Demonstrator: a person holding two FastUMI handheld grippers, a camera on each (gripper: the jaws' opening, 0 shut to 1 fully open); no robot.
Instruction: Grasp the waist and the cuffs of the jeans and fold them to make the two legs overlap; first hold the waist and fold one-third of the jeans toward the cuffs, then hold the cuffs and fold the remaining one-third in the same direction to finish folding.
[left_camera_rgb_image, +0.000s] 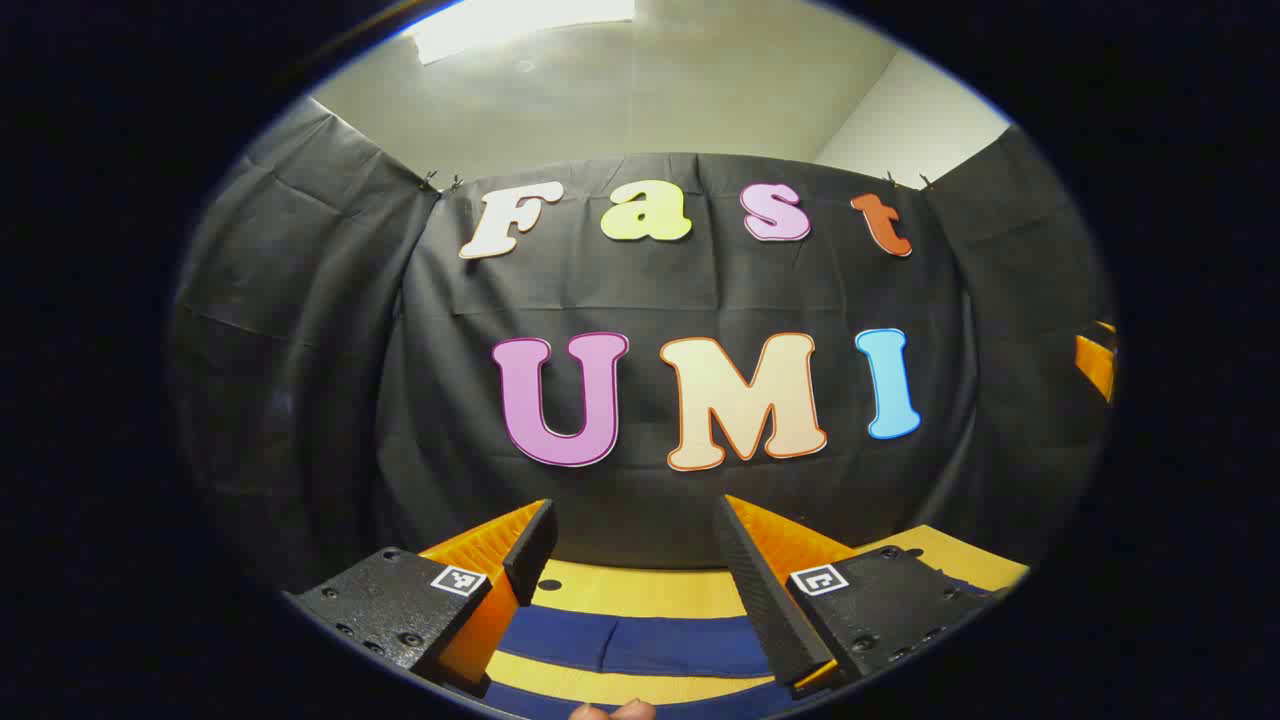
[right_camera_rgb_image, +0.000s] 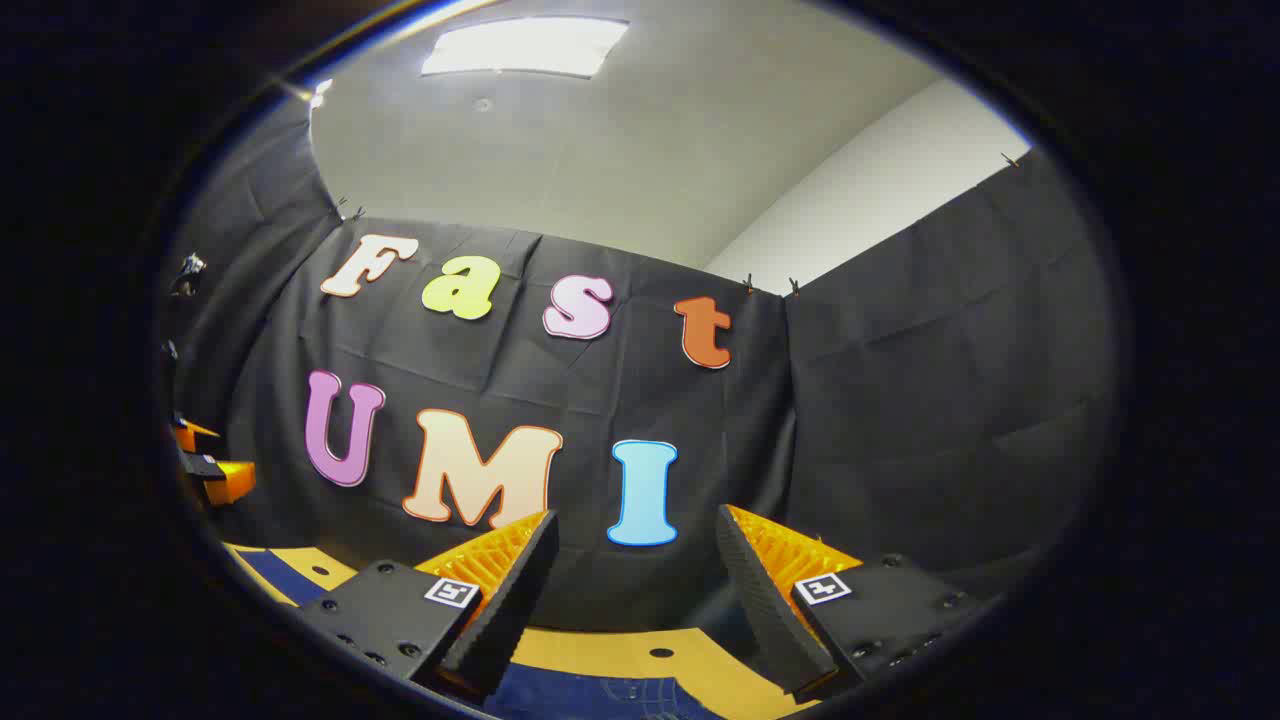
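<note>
jeans (left_camera_rgb_image: 640, 640) lie flat on the yellow bench (left_camera_rgb_image: 640, 590), low and just ahead of both grippers, showing as a dark blue band across the bottom of the left gripper view and as a blue patch with stitching at the bottom edge of the right gripper view (right_camera_rgb_image: 590, 695). left gripper (left_camera_rgb_image: 632, 560) is held level, looking at the booth wall, its fingers spread wide with nothing between them; the denim lies below the gap and runs across it from side to side. right gripper (right_camera_rgb_image: 635, 580) is likewise wide and empty, tilted a little upward, with the denim under and slightly to the left of its gap. in the right gripper view the other gripper (right_camera_rgb_image: 205, 465) shows far off at the left edge, so the two stand well apart along the cloth. a fingertip (left_camera_rgb_image: 615, 712) of the person peeks in at the bottom of the left gripper view.

neither gripper touches the jeans, so the first fold looks not yet begun. which end is waist and which is cuffs cannot be told here. the coming move turns on height: both grippers must tip down and drop onto the near edge of the denim, each on its own side.
</note>
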